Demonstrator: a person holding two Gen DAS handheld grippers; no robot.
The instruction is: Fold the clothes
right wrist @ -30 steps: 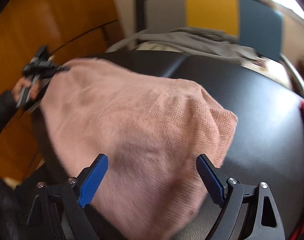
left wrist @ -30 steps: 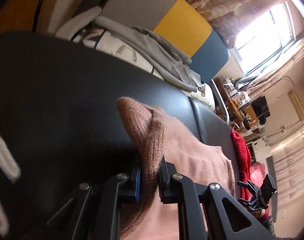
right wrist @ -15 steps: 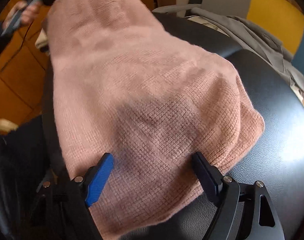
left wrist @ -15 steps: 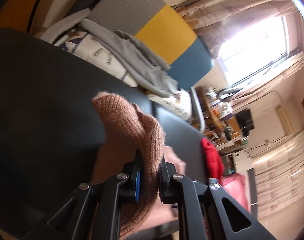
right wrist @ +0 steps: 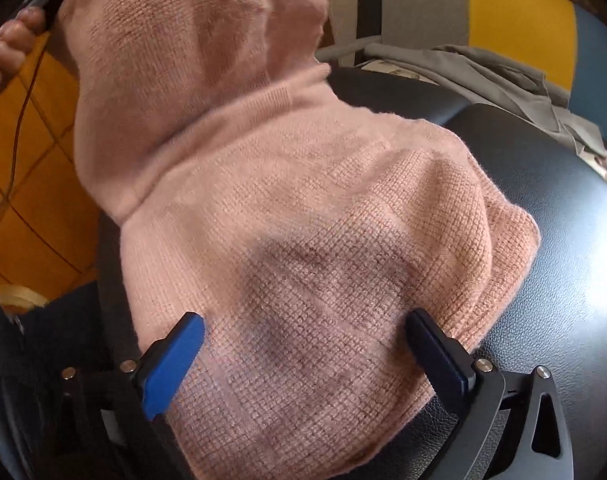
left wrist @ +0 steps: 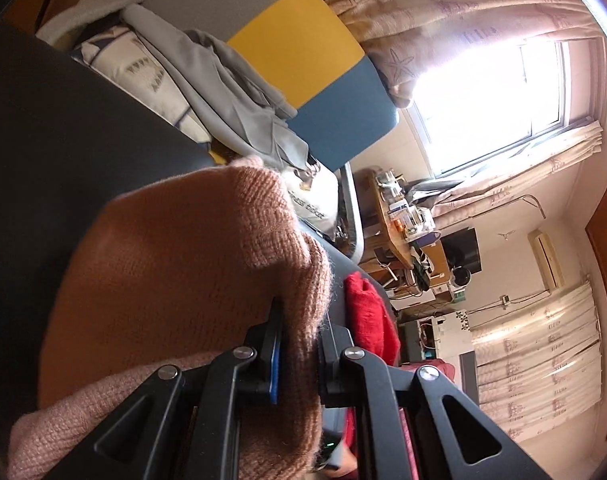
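The left gripper (left wrist: 299,344) is clamped on a bunched edge of the pink knit sweater (right wrist: 303,208), its fingers narrow with the fabric pinched between them. The sweater lies partly on the black padded surface (right wrist: 543,208); one end is lifted up toward the person's hand (right wrist: 7,40) at the upper left of the right wrist view. The right gripper (right wrist: 303,344) hovers over the lower part of the sweater with its fingers wide apart (blue pad (right wrist: 171,364) on one side), gripping nothing. A red garment (left wrist: 367,320) lies beside the sweater. Grey clothing (left wrist: 231,92) is heaped behind the surface, against a grey, yellow and blue panel (left wrist: 303,44).
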